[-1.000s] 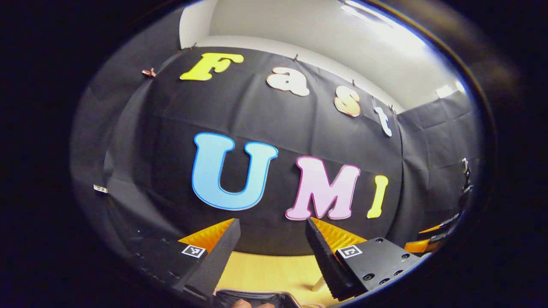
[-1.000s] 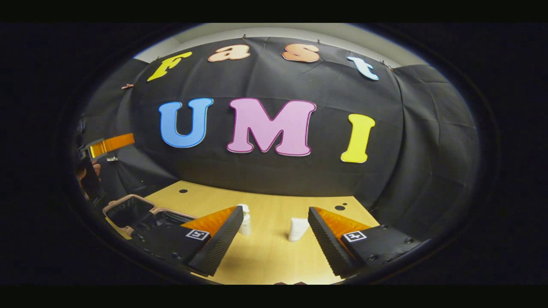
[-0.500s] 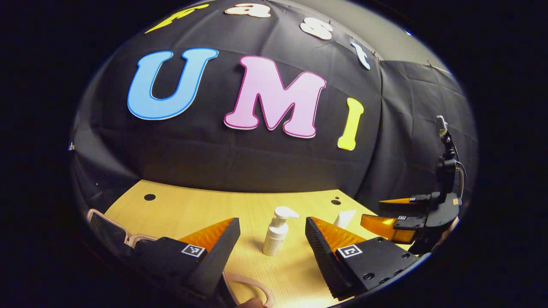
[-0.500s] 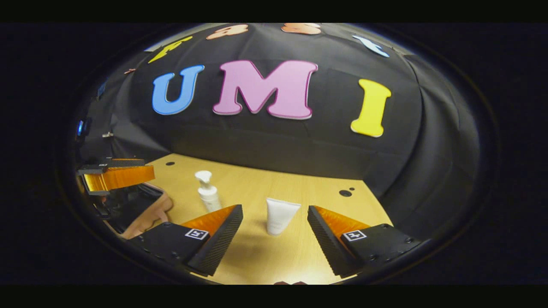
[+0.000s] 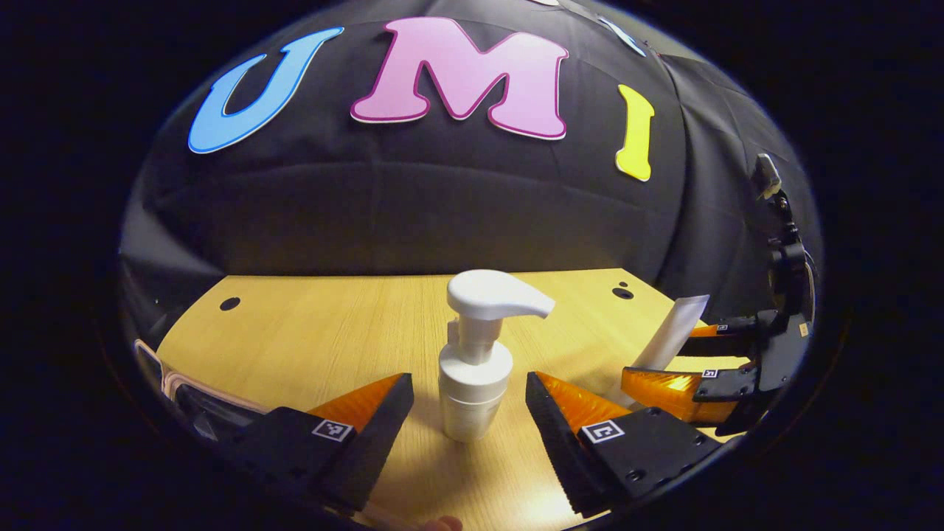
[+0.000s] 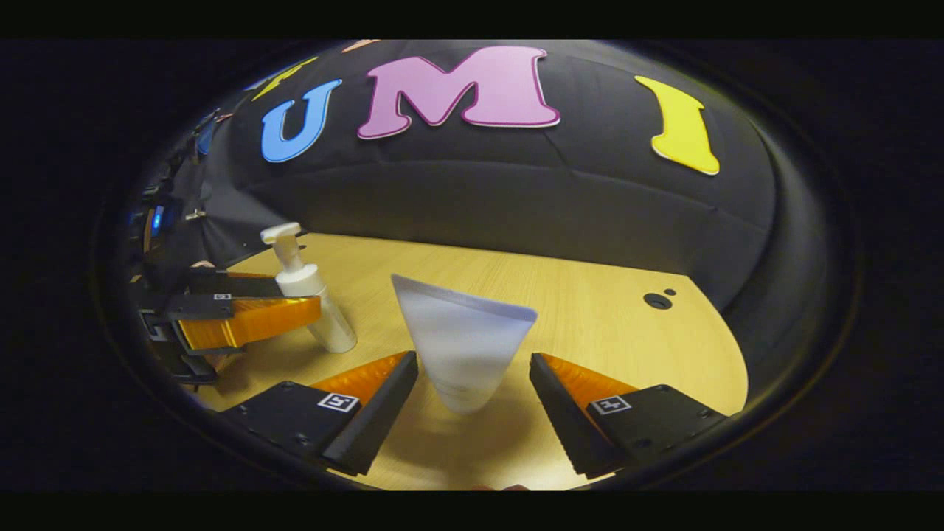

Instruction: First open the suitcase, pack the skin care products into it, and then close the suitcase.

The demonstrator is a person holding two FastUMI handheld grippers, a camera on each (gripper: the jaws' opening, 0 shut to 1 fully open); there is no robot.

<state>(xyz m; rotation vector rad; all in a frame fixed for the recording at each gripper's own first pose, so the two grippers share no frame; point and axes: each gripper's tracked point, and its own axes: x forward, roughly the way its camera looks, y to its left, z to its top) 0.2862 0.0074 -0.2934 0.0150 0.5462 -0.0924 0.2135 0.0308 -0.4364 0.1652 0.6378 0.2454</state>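
Now your left gripper (image 5: pixel 469 413) brackets the upright white plastic pump bottle (image 5: pixel 476 369) on the light wooden bench (image 5: pixel 310 332), jaws open; your right gripper (image 6: pixel 473 404) brackets the white squeeze tube (image 6: pixel 461 346) standing cap-down, jaws open. Left gripper view catches the pink-rimmed suitcase (image 5: pixel 184 387) edge.

white pump bottle (image 5: pixel 472 383), white tube (image 6: pixel 461 346), light wood-grain table (image 5: pixel 317 332)

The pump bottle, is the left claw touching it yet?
Apart. In the left gripper view the pump bottle stands upright between the open left claw, with bare table showing on both sides of it.
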